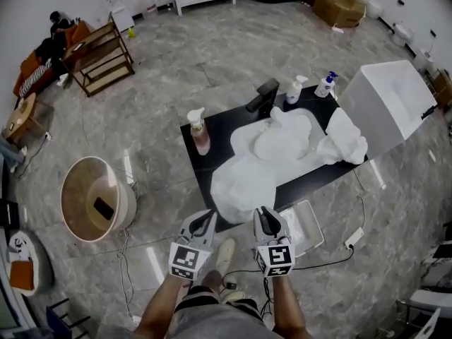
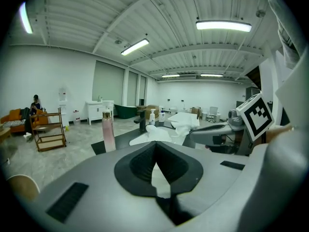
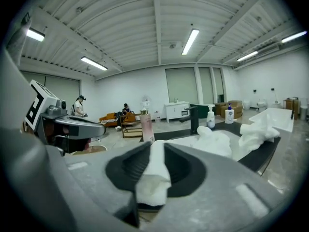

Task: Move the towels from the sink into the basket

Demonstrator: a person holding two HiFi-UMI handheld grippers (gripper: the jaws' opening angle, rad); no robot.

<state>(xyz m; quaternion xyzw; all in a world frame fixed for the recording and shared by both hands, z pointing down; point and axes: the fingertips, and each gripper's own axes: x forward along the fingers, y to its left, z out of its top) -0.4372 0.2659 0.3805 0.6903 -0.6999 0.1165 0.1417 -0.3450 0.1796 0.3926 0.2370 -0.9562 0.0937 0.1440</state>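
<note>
The basket stands on the floor, well to the left of both pairs of jaws and apart from the desk. It is the place of deposit and holds no towel yet.

The left gripper has its jaws closed together, with a thin white sliver of the towel pinched between them. The right gripper, just beside it, has its jaws clamped on a thicker bunch of the same towel. Two grips on one hem should keep the cloth spread and stop it trailing on the floor.

Ahead of the jaws, this towel hangs from the sink over the front edge of the desk. That makes its lower hem the nearest part to take.

Beyond the jaws, a second towel lies heaped in the sink. A third towel lies further right, at the end of the desk.

The task appears to be at an early stage: the first towel is gripped but not clear of the sink. A pink bottle stands ahead and left of the left jaws, near the cloth. A sideways pull toward the basket could catch it.
</note>
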